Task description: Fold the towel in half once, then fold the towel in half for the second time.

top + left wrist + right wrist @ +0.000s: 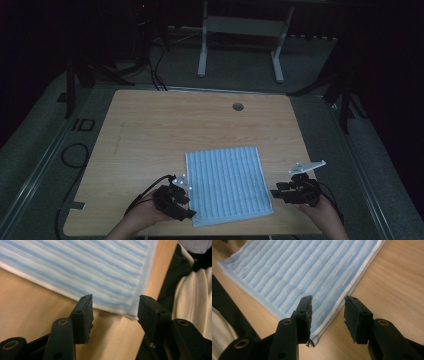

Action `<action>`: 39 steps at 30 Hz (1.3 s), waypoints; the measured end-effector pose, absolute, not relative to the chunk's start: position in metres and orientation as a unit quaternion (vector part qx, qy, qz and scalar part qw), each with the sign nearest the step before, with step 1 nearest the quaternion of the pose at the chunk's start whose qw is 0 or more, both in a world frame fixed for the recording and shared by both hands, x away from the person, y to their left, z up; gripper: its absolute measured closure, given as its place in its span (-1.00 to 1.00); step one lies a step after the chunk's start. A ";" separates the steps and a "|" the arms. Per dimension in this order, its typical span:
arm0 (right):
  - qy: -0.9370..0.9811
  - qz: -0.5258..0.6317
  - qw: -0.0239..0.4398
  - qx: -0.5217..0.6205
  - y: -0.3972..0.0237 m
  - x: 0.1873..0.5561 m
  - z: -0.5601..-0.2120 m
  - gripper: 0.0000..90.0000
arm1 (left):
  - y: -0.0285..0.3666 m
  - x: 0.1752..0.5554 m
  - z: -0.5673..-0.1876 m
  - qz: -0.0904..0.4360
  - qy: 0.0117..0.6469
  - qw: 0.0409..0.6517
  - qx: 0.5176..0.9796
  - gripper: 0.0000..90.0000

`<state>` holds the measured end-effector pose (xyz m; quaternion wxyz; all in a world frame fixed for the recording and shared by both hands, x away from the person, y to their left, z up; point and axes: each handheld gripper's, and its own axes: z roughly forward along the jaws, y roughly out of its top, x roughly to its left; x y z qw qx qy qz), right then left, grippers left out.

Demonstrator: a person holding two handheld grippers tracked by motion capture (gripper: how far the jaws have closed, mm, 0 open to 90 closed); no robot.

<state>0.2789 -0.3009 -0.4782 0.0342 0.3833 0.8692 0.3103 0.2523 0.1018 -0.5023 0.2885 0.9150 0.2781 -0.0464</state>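
A folded blue-and-white striped cloth (227,185) lies flat on the wooden table (175,120), near its front edge. My left gripper (186,202) is at the cloth's near left corner. In the left gripper view its jaws (115,312) stand open just short of the cloth (87,272), with bare wood between the pads. My right gripper (277,194) is at the near right corner. In the right gripper view it (328,312) is open above the cloth's white-edged border (299,277), and its pads press on nothing.
A round cable hole (238,106) sits near the table's far edge. Black cables (75,155) loop on the floor at the left. A white frame (240,30) stands beyond the table. The person's light clothing (192,297) is close behind the front edge.
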 end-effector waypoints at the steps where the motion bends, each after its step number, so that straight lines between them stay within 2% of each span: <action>1: 0.870 0.308 0.037 0.383 -0.300 0.282 -0.477 0.26 | 0.103 0.254 -0.500 -0.042 0.279 0.288 0.915 0.03; 10: 0.875 0.306 0.049 0.373 -0.289 0.307 -0.471 0.25 | 0.107 0.284 -0.487 0.024 0.307 0.270 0.912 0.03; 16: 0.876 0.303 0.052 0.371 -0.280 0.333 -0.470 0.24 | 0.112 0.308 -0.490 0.042 0.339 0.275 0.899 0.00; 23: 0.876 0.289 0.061 0.380 -0.268 0.374 -0.468 0.20 | 0.118 0.333 -0.485 0.053 0.363 0.291 0.884 -0.01; 26: 0.875 0.286 0.063 0.385 -0.267 0.384 -0.467 0.19 | 0.120 0.346 -0.487 0.048 0.375 0.297 0.877 -0.07; 27: 0.871 0.284 0.066 0.396 -0.265 0.400 -0.464 0.19 | 0.120 0.351 -0.489 0.048 0.379 0.301 0.874 -0.08; 32: 0.867 0.285 0.066 0.402 -0.263 0.415 -0.463 0.18 | 0.122 0.374 -0.500 0.049 0.401 0.297 0.865 -0.08; 39: 0.863 0.270 0.049 0.424 -0.253 0.449 -0.481 0.16 | 0.124 0.396 -0.510 0.050 0.423 0.292 0.856 -0.07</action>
